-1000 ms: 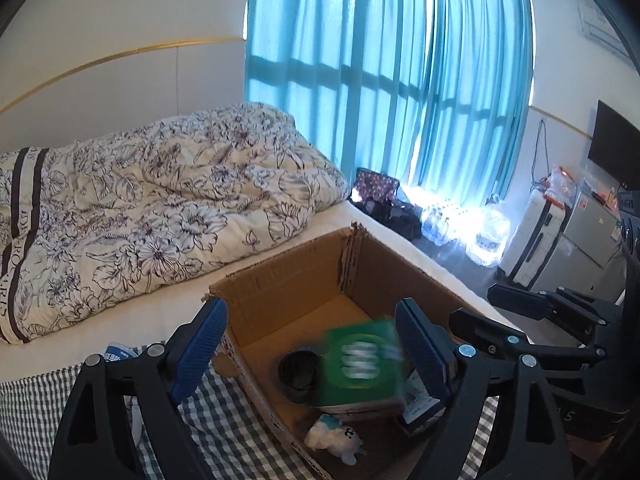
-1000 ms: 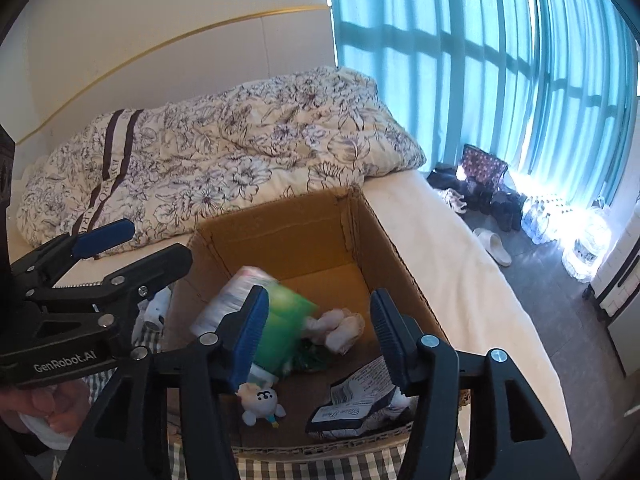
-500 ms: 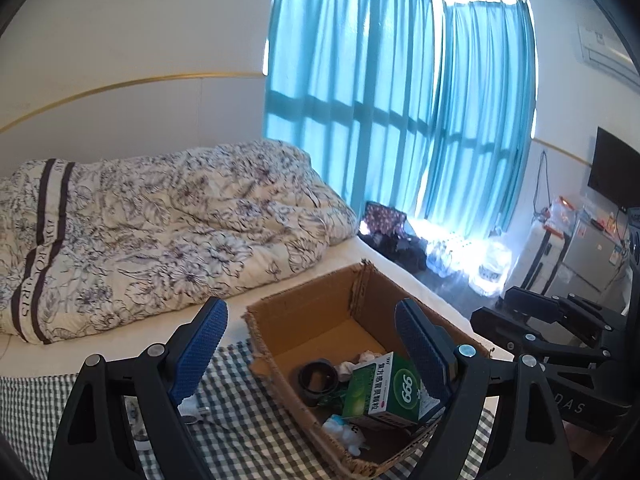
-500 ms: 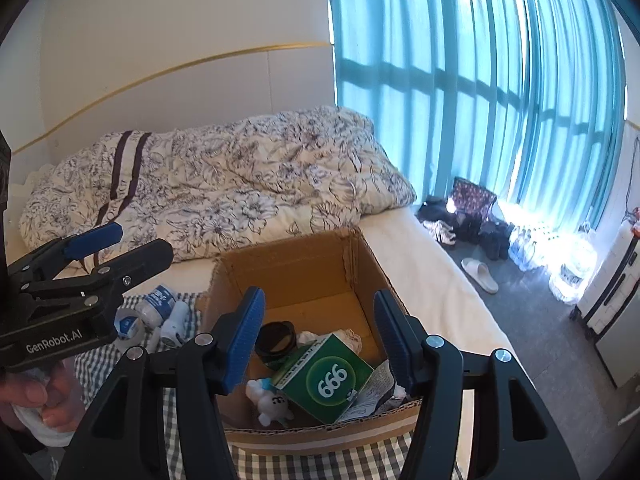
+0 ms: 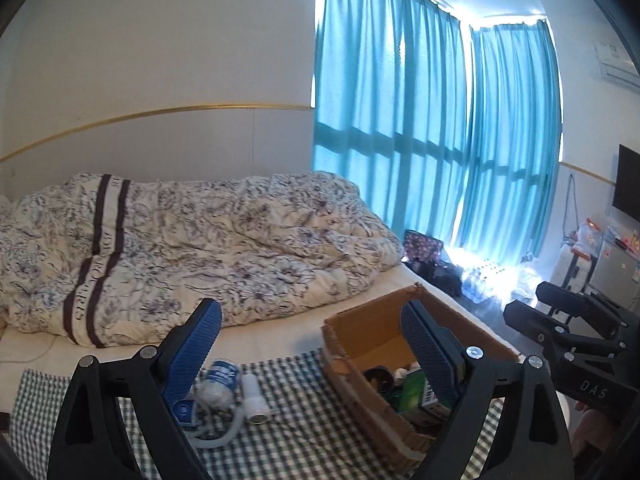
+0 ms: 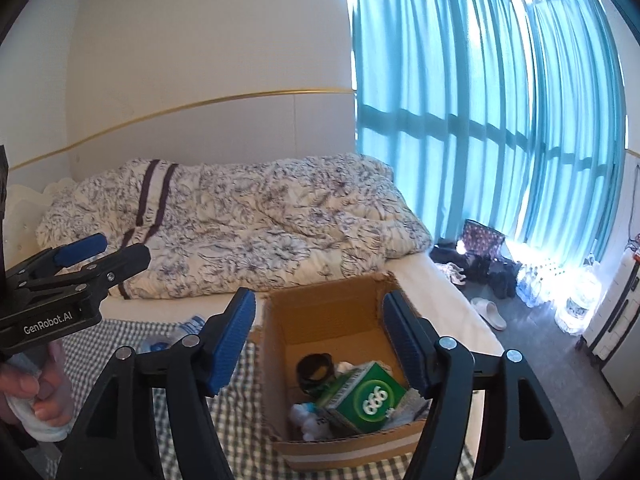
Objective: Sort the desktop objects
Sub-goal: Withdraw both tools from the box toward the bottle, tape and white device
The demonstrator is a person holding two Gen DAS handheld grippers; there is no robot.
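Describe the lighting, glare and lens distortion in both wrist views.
Left wrist view: daylight through the teal curtains blows out the floor by the window, the gold wall trim bows from fisheye, and corners vignette black. Right wrist view: the same backlight glares at lower right, while the cardboard box interior is shaded yet sharp.

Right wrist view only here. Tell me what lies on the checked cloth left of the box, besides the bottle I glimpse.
Observer: A small white cylinder lies right beside that bottle.
Operator: Keep going.
Observer: A clear tube curves on the cloth in front of both.
Operator: Describe the bottle.
Observer: Clear, blue label, lying on its side.
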